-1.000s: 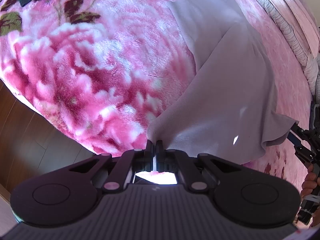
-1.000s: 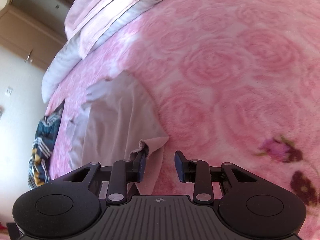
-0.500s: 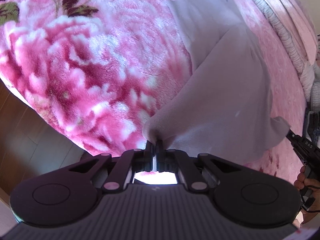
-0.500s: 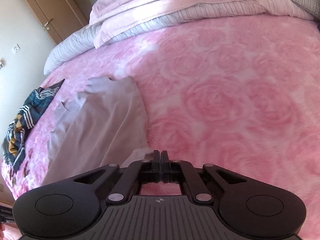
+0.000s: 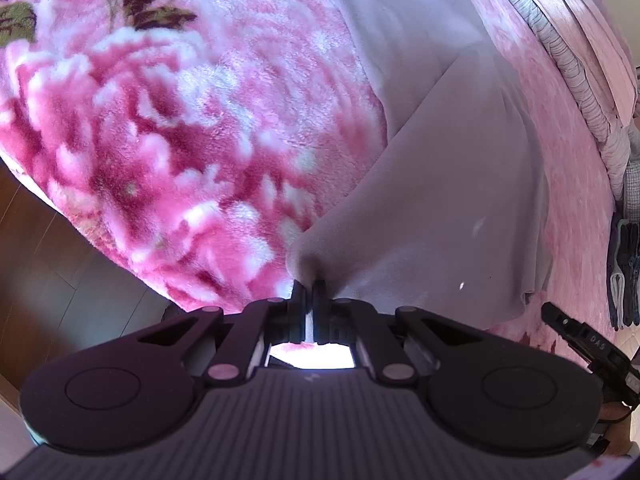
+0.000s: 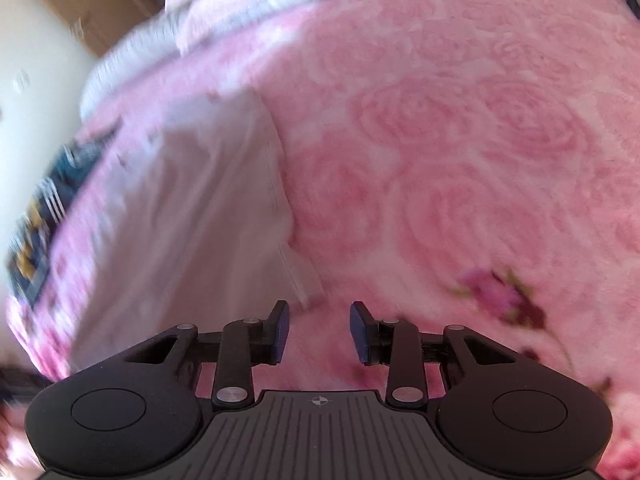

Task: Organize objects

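The left claw (image 5: 308, 288) pinches the grey cloth (image 5: 440, 208) on the bed (image 5: 180, 120); the right claw (image 6: 319, 330), at 6 o'clock, is spread wide.

Pale grey-lilac garment (image 5: 448, 184), spread flat, lengthwise along pink blanket, near corner pinched and lifted

A bed (image 5: 192, 128) fills both views, covered by a pink rose-patterned blanket (image 6: 460, 152). Folded pale bedding (image 5: 576, 64) is stacked along its far edge. Dark wood floor (image 5: 48, 272) shows beside the near corner. A cream wall (image 6: 36, 56) and a wooden door (image 6: 80, 0) stand beyond, in bright daylight.
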`<state>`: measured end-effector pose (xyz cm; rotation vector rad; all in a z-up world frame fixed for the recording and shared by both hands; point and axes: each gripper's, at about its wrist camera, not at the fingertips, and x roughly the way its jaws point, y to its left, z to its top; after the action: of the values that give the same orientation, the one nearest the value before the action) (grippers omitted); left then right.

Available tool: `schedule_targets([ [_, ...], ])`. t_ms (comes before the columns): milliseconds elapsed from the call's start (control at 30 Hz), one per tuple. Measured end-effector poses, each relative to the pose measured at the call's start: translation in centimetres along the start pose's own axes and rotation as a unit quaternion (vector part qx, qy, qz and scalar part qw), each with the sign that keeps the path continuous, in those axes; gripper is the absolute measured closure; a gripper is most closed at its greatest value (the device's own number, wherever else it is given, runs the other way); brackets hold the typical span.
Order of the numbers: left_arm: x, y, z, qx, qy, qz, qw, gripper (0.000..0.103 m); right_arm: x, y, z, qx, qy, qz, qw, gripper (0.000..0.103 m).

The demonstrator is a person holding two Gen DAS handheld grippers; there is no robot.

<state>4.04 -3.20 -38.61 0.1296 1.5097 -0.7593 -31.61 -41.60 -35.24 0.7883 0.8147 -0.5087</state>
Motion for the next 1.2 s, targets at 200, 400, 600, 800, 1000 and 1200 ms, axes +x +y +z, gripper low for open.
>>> schedule_targets([
  [200, 0.1, -0.2, -0.1, 0.003, 0.000, 0.002, 1.0000, 0.103, 2.8, 0.9, 2.0, -0.040, 0.025, 0.039, 0.998, 0.103],
  [400, -1.8, -1.2, 0.6, 0.006, -0.023, -0.033, 0.9992, 0.103, -1.9, -0.7, 5.3, 0.094, -0.024, 0.100, 0.990, 0.103],
  [600, -11.9, -5.2, 7.8, -0.008, -0.183, -0.176, 0.9672, 0.103, -11.8, -0.7, 13.7, 0.185, -0.182, 0.231, 0.938, 0.103],
  [800, -18.2, -12.4, 19.7, 0.070, -0.269, -0.240, 0.9300, 0.103, -10.9, 2.4, 26.4, 0.185, -0.193, 0.168, 0.949, 0.103],
  [1000, -20.3, -21.0, 31.5, 0.107, -0.301, -0.235, 0.9178, 0.103, -16.1, 7.8, 36.4, 0.114, -0.325, 0.188, 0.920, 0.103],
  [1200, -25.3, -25.1, 32.9, 0.147, -0.336, -0.305, 0.8792, 0.103, -22.9, 8.6, 34.4, 0.068, -0.391, 0.183, 0.899, 0.103],
])
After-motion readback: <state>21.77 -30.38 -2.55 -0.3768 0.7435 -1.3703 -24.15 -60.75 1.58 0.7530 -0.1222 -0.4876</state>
